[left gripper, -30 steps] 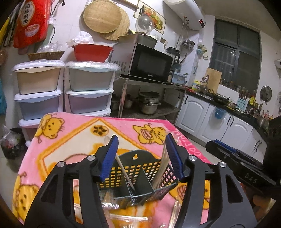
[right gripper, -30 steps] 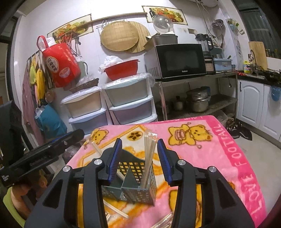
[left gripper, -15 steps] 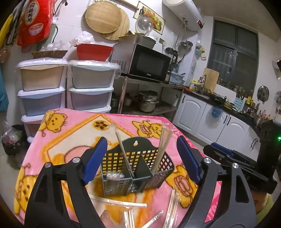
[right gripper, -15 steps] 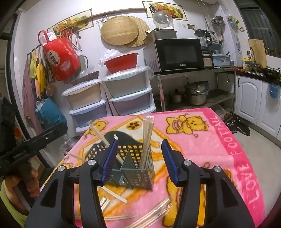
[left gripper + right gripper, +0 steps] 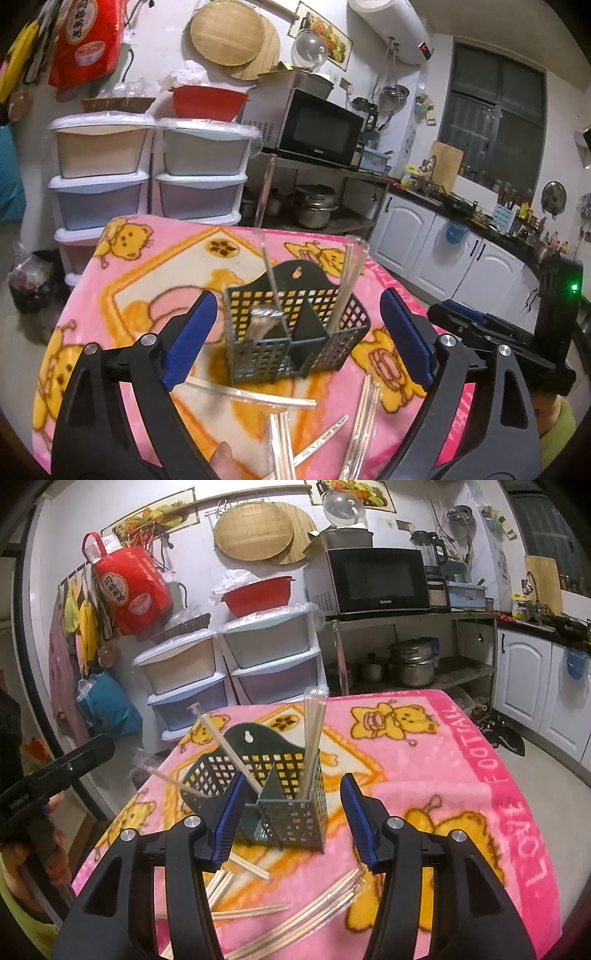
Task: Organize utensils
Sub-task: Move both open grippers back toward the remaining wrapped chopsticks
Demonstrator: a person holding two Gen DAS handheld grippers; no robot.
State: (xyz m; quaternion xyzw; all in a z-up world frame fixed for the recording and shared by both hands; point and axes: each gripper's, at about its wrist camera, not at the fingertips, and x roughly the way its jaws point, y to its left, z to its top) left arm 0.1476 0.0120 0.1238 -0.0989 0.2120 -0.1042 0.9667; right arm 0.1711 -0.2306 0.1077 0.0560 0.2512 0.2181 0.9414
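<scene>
Several wrapped chopstick pairs [image 5: 306, 915] lie loose on the pink blanket [image 5: 461, 775] just before the slotted caddy [image 5: 295, 332], where others stand upright. Left gripper [image 5: 295, 339], jaws just opened wide, and right gripper [image 5: 291, 819], half spread, are both empty. I'd dip one low, pinch one pair mid-length, and not nudge the caddy.

White walls; a black microwave [image 5: 317, 131] on a metal rack [image 5: 314, 173], stacked plastic drawers [image 5: 147, 173] beside, dark window [image 5: 491, 122] above white cabinets [image 5: 436, 251].
</scene>
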